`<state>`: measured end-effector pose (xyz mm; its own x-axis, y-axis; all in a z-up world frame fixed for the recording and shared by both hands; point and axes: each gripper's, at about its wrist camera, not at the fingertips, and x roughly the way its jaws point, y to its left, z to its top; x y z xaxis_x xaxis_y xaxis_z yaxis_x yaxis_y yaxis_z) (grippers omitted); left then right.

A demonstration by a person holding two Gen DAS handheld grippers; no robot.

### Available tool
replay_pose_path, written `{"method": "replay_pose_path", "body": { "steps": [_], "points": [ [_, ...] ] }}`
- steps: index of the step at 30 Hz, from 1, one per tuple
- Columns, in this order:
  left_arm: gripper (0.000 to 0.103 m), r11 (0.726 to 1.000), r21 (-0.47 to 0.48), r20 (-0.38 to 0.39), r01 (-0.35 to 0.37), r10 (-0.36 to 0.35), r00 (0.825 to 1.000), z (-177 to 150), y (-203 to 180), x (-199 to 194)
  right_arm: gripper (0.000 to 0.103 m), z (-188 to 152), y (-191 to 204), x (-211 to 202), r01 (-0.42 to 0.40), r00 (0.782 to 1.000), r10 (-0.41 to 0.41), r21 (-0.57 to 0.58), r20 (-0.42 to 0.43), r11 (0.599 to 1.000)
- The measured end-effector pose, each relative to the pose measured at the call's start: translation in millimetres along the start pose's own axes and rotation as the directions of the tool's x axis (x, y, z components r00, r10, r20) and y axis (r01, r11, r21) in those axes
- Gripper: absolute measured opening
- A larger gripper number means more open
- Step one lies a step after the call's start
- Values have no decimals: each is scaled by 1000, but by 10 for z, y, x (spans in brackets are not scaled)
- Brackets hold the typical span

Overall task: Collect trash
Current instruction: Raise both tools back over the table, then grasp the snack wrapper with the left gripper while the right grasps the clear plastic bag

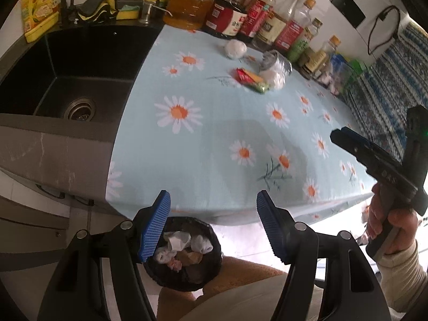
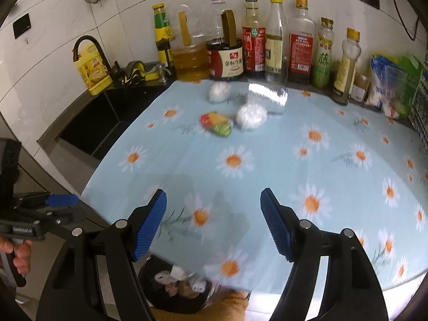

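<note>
Both your grippers — left gripper (image 1: 213, 223) and right gripper (image 2: 213, 223) — have fingers apart and empty, presumably freshly unloaded over the bin (image 1: 184, 256), while wrappers (image 2: 217, 123) and wads (image 2: 251, 116) await on the counter (image 2: 267, 176).

Black grippers (image 1: 212, 224), ribbed blue pads (image 2: 149, 226), cream ribbed sleeve (image 1: 401, 275).

The left claw (image 1: 214, 224) is hanging with its jaws apart and nothing between them over the table's (image 1: 214, 139) near edge, above a black-lined trash bin (image 1: 184, 256) holding crumpled tissues. A colourful wrapper (image 1: 250, 79), a clear plastic bag (image 1: 275, 67) and a white wad (image 1: 235, 48) are lying near the far edge, just before a row of bottles (image 1: 267, 21). The right claw (image 1: 374, 160) is reaching in over the table's right edge.
</note>
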<state>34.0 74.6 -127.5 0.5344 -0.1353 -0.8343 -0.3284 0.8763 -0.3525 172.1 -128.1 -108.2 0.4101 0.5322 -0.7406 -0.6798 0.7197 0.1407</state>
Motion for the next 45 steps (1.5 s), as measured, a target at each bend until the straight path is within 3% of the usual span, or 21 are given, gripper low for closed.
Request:
{"method": "replay_pose_path", "body": {
  "steps": [11, 26, 31, 34, 45],
  "points": [
    [65, 991, -112, 49, -69, 75, 996, 172, -52, 53, 72, 532, -418, 601, -42, 997, 45, 62, -58, 997],
    [65, 959, -225, 23, -173, 183, 983, 318, -220, 277, 72, 1060, -777, 1414, -94, 983, 109, 107, -147, 990],
    [65, 951, -244, 23, -190, 202, 979, 357, -266, 298, 71, 1079, -819, 1647, -86, 976, 106, 111, -191, 990],
    [65, 949, -243, 18, -198, 209, 978, 391, -308, 328, 57, 1073, -825, 1734, -90, 973, 110, 104, -205, 991],
    [65, 959, -203, -1, -199, 203, 979, 598, -448, 519, 55, 1031, -927, 1606, -160, 965, 182, 126, -190, 979]
  ]
}}
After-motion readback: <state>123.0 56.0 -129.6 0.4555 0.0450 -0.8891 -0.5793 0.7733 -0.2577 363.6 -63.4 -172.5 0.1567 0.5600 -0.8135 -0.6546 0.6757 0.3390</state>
